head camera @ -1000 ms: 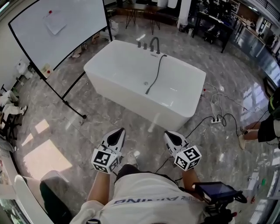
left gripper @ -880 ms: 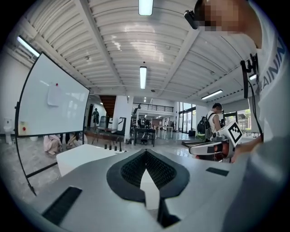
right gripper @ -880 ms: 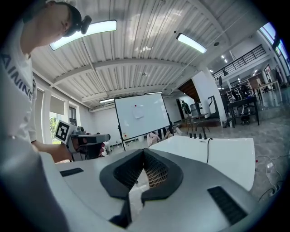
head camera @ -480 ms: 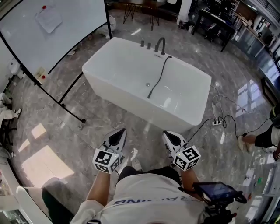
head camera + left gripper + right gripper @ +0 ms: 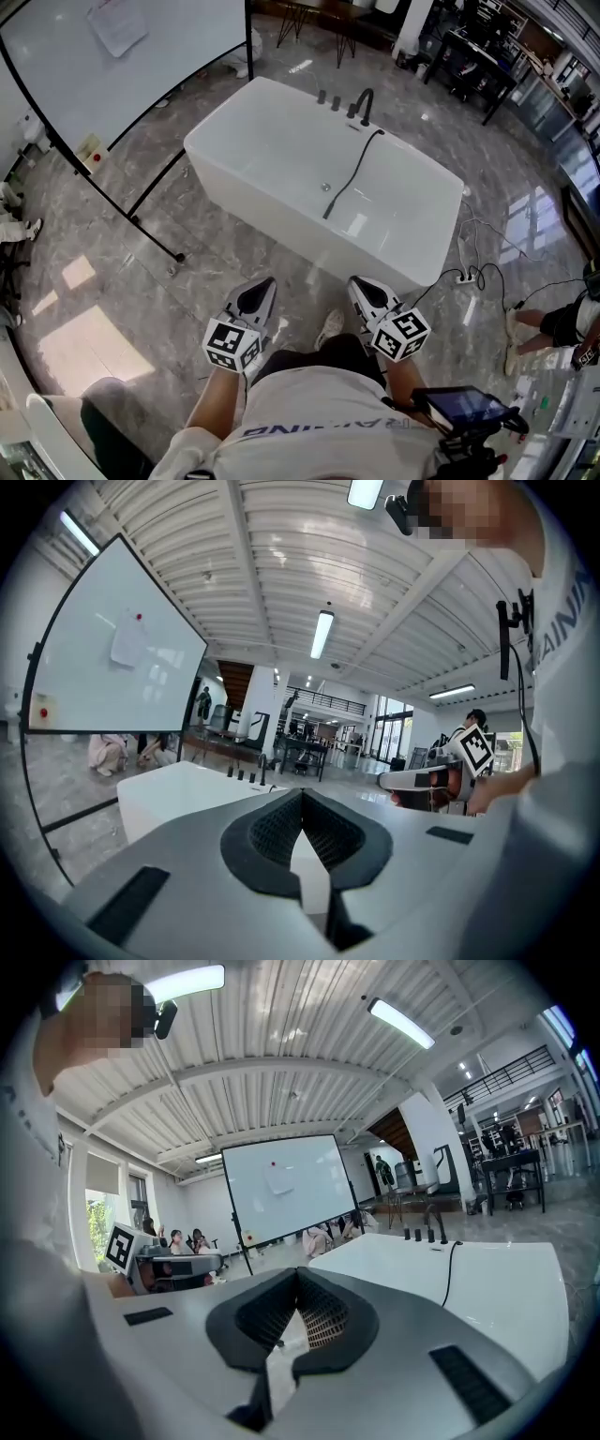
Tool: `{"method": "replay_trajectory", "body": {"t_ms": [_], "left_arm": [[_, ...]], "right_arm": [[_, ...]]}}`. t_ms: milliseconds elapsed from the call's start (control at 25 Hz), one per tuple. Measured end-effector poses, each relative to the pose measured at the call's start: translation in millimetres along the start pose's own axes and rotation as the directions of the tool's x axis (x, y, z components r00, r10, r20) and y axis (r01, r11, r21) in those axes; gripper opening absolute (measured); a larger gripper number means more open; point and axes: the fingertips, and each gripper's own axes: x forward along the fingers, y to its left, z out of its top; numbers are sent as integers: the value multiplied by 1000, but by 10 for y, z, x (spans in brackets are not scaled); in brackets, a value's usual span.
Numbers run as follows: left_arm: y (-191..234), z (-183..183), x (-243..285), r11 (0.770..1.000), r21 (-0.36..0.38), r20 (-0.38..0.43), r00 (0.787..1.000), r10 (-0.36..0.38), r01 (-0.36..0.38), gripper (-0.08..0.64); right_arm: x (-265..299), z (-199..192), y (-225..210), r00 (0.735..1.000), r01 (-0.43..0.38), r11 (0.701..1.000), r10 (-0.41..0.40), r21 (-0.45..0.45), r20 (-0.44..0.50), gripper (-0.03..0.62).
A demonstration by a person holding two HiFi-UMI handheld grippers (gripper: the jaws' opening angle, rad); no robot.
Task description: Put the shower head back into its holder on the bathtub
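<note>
Shower head point(image 5: 330, 208) lies inside the white bathtub point(image 5: 281, 202), on the tub floor near frame centre in the head view. Its dark hose point(image 5: 361, 164) runs up and right to the far rim. Black tap fittings point(image 5: 349, 101) stand in a row on that rim, at upper centre of the frame. Cannot tell which fitting is the holder.

Left gripper point(image 5: 263, 283): low in the frame, left of centre, over the marble floor point(image 5: 112, 272), well apart from the tub. In the left gripper view the jaws point(image 5: 302, 794) are pressed together at the tips, with nothing between them. Tub corner point(image 5: 178, 789) shows beyond them at mid-left. The right gripper's marker cube point(image 5: 475, 749) shows at right.

Right gripper point(image 5: 357, 284): low in the frame, right of centre, level with the left one and also short of the tub. In the right gripper view the jaws point(image 5: 298, 1274) are pressed together and hold nothing. Tub rim point(image 5: 487, 1288) lies beyond at right, with the hose point(image 5: 448, 1274) hanging over it. The left gripper's marker cube point(image 5: 120, 1246) shows at left.

Neither gripper touches the shower head, hose or tub.

Surroundings, head view: whiteboard on a black stand point(image 5: 122, 66) at upper left, and a power strip with cables point(image 5: 462, 277) on the floor right of the tub.
</note>
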Motion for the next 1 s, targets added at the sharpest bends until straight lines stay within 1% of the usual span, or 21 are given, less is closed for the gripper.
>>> {"method": "replay_trajectory", "body": {"t_ms": [240,400,560,680,840,1000], "left_arm": [[317,155,280,1000,3,1,1000,26,-26,14],[492,246,610,999,10,-10,999,33,-33,14],[510,328,1169,996,92,-43,999,3,1,14],[537,406,1602,996,83,-42,999,-19,22,14],[649,560,2207,997,80,-43,999,-12,16,15],[771,700,2923,997,78,-51,999,-1,5,15]], "right_arm": [[411,57,-193,999,-37,999,37,19,-5,9],[657,178,-519,999,-40,999,39,26,10,9],[850,360,-1004,999,-35,999,35,27,28,9],[979,450,-1435,999,-16,999,15,37,37,9],[1145,708,-2077,998,11,999,-14,44,67,9],[1331,953,-2778,997,25,999,-28,41,74,9]]}}
